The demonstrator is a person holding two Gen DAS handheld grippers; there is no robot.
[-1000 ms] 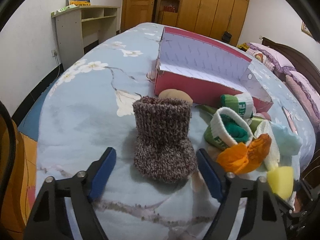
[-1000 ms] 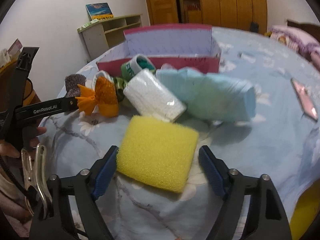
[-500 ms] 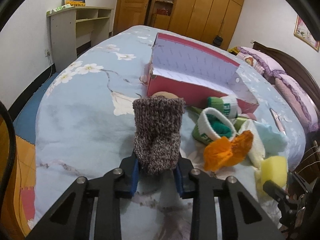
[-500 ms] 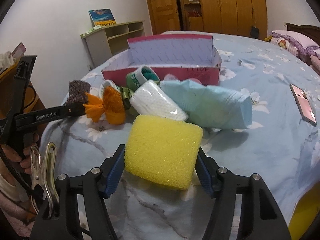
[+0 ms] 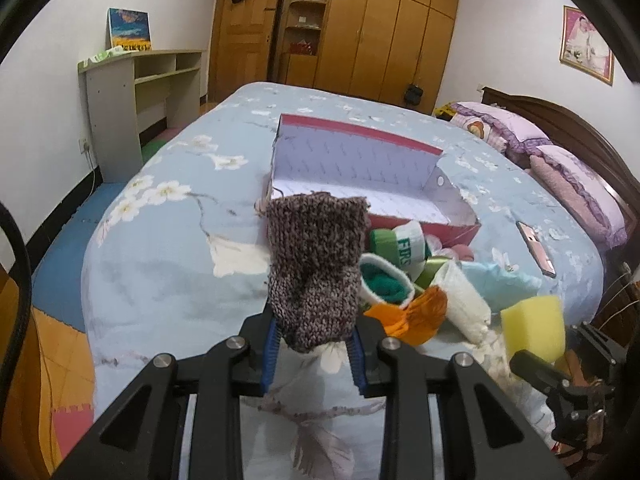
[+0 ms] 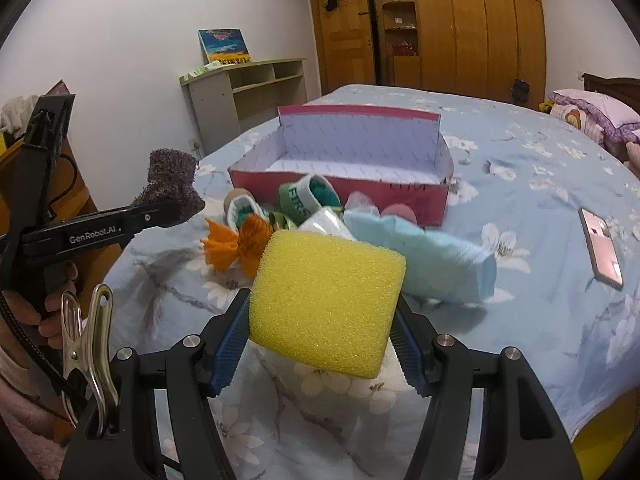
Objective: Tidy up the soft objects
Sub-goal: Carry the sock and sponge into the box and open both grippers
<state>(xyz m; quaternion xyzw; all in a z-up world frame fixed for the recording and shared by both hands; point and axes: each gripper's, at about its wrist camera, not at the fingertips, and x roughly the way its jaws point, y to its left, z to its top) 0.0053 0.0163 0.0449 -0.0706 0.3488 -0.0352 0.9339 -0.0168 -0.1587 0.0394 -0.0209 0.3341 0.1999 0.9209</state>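
Observation:
My left gripper (image 5: 313, 354) is shut on the toe end of a brown knitted bootie (image 5: 316, 256), which stands upright above the bed. In the right wrist view the same bootie (image 6: 170, 188) hangs at the left in the left gripper (image 6: 176, 210). A yellow sponge (image 6: 326, 300) is squeezed between the blue pads of my right gripper (image 6: 320, 350), lifted off the bedspread. The sponge (image 5: 534, 330) also shows at the right edge of the left wrist view. An open pink box (image 5: 372, 184) with a pale lining stands behind the pile on the bed.
A pile lies before the box (image 6: 344, 178): green-and-white socks (image 6: 306, 200), an orange fabric piece (image 6: 236, 248), a white wrapped roll (image 6: 326, 222) and a light blue bundle (image 6: 424, 256). A pink phone (image 6: 602, 248) lies at the right. A shelf unit (image 5: 136, 92) stands left of the bed.
Both grippers closed, the left on the bootie and the right on the sponge. Both then rose, lifting the two things off the bedspread.

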